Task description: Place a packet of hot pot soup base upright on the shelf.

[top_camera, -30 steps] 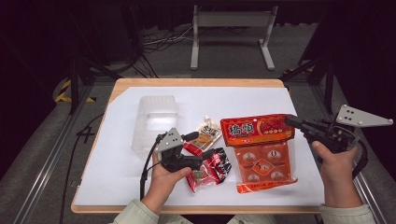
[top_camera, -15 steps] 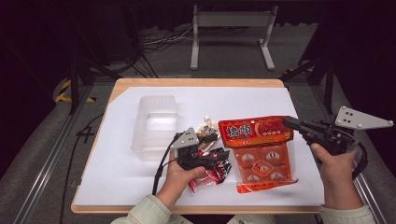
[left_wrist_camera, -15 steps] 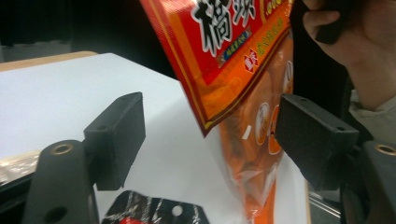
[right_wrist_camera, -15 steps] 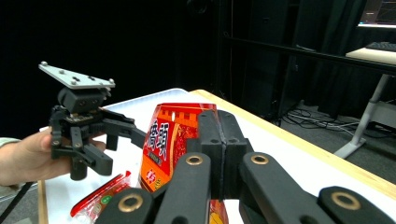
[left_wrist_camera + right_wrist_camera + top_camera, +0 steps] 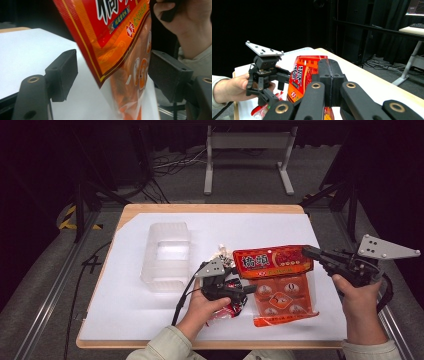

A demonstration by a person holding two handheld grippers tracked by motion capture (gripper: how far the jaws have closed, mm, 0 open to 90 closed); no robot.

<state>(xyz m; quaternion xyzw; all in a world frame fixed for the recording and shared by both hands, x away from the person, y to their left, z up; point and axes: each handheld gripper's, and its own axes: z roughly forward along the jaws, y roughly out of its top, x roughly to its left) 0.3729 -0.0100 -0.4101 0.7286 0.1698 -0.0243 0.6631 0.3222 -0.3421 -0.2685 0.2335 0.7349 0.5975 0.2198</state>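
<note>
The right claw is pressed together on the right end of the red-and-orange snack bag, pinching its top strip; in the right gripper view the two jaws meet flat with the bag's edge caught just past them. The bag's red top strip runs left to right, its long axis roughly parallel to the table's near edge, and the clear lower part with round snacks hangs toward that edge, its bottom resting on the white table right of centre.

The left claw stands spread, with the bag's left edge between the jaws and neither pad touching it. Its jaws closed a little and then held. Since a second ago the left hand has slid rightward from the table's middle, over the small red packet, up to the bag's left edge. The right hand has kept still. A clear plastic tray sits toward the far left corner.
</note>
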